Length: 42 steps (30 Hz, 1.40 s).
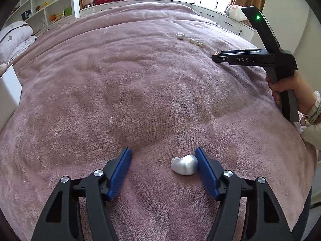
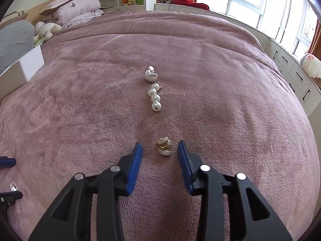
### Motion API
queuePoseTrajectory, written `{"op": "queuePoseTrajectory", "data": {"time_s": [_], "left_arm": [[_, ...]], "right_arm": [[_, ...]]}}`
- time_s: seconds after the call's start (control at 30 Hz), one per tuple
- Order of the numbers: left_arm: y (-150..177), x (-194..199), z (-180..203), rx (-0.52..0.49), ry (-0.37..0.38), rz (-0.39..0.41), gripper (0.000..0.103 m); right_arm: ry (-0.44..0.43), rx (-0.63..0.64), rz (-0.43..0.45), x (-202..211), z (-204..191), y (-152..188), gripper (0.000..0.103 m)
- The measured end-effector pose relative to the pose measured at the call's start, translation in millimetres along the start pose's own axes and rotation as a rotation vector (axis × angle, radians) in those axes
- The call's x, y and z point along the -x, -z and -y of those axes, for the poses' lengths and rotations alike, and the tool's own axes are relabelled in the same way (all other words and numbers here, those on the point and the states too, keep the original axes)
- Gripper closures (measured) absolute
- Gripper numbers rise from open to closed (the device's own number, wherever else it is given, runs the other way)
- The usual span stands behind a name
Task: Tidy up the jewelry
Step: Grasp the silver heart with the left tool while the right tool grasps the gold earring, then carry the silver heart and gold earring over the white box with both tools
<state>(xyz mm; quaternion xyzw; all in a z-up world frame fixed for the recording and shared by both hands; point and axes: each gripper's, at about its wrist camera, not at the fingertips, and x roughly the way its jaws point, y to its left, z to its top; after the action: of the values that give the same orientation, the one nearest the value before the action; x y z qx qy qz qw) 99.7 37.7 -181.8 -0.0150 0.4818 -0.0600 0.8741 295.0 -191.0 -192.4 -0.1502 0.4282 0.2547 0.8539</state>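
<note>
On the pink blanket [image 1: 120,84] a silvery pearl earring [image 1: 184,164] lies between the fingers of my left gripper [image 1: 163,150]. It rests against the right blue pad, while the left pad stands well clear, so the gripper is open. In the right wrist view a gold and pearl earring [image 2: 165,147] sits between the fingers of my right gripper [image 2: 159,144], with a gap on each side; this gripper is open too. Farther up the blanket lie a heart-shaped pearl earring [image 2: 150,74] and a short row of round pearls [image 2: 154,97].
A white box [image 2: 22,68] stands at the left edge of the bed, with pillows and folded bedding [image 2: 74,8] behind it. Shelves, drawers and windows ring the room. A hand [image 1: 289,88] with bracelets holds the right gripper's handle.
</note>
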Motion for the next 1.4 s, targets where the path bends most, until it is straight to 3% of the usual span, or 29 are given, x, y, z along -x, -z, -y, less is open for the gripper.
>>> {"op": "queuePoseTrajectory", "data": {"time_s": [0.17,0.37,0.97,1.23,1.4], "left_arm": [[2.8,3.3,-9.8,0.035,0.009,0.014,0.050],[5.1,6.2,-18.3,0.050,0.022,0.011,0.073],[11.2,24.3,-30.8,0.080,0.046,0.035,0.073],[11.0,45.2,-69.4,0.125,0.007,0.083,0.073],[6.7,63.3,-115.7,0.159,-0.062,0.112,0.073]], "right_arm": [[-0.011,-0.004,0.000,0.9,-0.8,-1.0,0.082],[-0.011,-0.004,0.001,3.9,1.0,0.4,0.088],[-0.043,-0.013,0.045,32.8,2.1,-4.2,0.089],[-0.077,0.067,0.093,58.4,-42.7,-33.9,0.089],[-0.128,0.126,0.138,72.8,-94.6,-63.5,0.089]]}}
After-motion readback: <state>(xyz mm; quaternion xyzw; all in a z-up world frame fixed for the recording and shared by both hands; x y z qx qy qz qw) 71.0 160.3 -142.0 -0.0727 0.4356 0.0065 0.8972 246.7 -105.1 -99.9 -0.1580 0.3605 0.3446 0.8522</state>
